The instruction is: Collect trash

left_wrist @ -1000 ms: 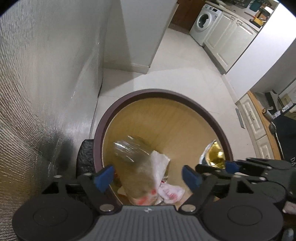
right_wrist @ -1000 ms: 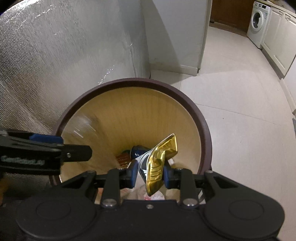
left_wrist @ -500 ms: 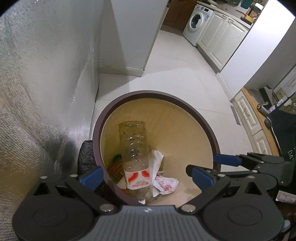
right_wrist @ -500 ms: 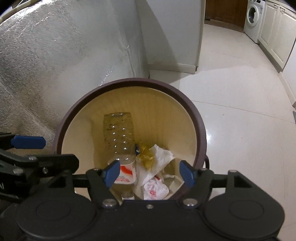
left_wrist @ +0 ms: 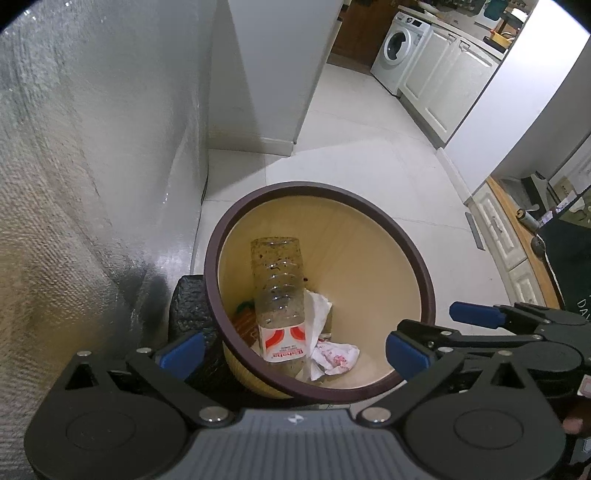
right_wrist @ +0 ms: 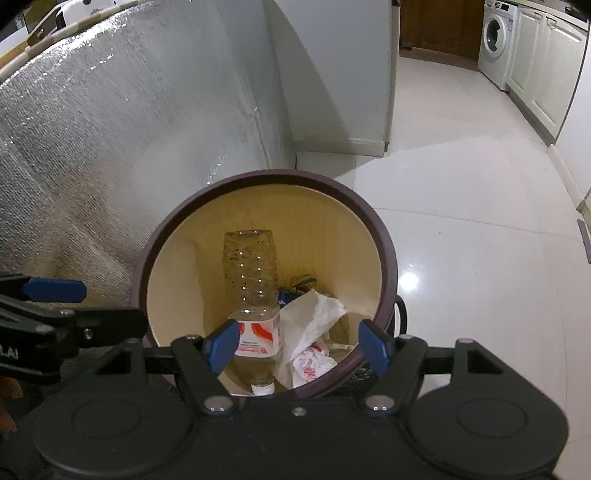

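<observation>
Right wrist: bottle [right_wrist: 251, 291] beyond empty claw [right_wrist: 297, 345]

Pale glossy tiled floor [right_wrist: 461, 229], catching one bright glint of light. Silver quilted foil sheet [right_wrist: 122, 147] along the left, rising well up. White cabinet block [left_wrist: 273, 70] behind it, standing on the floor with a plain skirting at its base. Farther back, a white front-loading washer [left_wrist: 399, 51] tucked beside pale panelled cupboards [left_wrist: 439, 85]; same washer [right_wrist: 495, 37] at the top right corner in the right view. Dark wooden panel [right_wrist: 439, 29] between block and washer. Wooden worktop [left_wrist: 517, 221] at the right edge, carrying small cluttered items too small to tell. Black textured object [left_wrist: 188, 310] on the floor by the foil.
</observation>
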{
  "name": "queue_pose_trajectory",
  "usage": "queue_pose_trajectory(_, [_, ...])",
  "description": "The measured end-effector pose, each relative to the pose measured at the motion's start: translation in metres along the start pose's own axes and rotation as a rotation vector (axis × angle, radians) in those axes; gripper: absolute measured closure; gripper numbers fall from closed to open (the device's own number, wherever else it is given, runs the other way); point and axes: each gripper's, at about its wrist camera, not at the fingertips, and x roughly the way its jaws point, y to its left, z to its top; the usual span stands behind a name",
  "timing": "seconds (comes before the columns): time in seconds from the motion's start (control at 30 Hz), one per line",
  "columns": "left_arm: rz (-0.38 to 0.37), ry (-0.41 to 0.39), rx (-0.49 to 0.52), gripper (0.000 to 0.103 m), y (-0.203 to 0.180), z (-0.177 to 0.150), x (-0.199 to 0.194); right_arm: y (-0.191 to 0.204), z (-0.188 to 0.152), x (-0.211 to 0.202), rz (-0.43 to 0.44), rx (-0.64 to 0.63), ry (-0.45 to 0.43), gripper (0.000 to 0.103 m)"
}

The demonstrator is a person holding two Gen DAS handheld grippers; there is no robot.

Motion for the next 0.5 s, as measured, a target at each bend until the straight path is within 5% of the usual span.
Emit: queue_pose_trajectory(0.5, [0.021, -0.117, 0.058, 0.000, -0.017, -0.013, -0.079, 0.014, -0.007, -0.090, -0.008, 0.033, -0.144, 0.019])
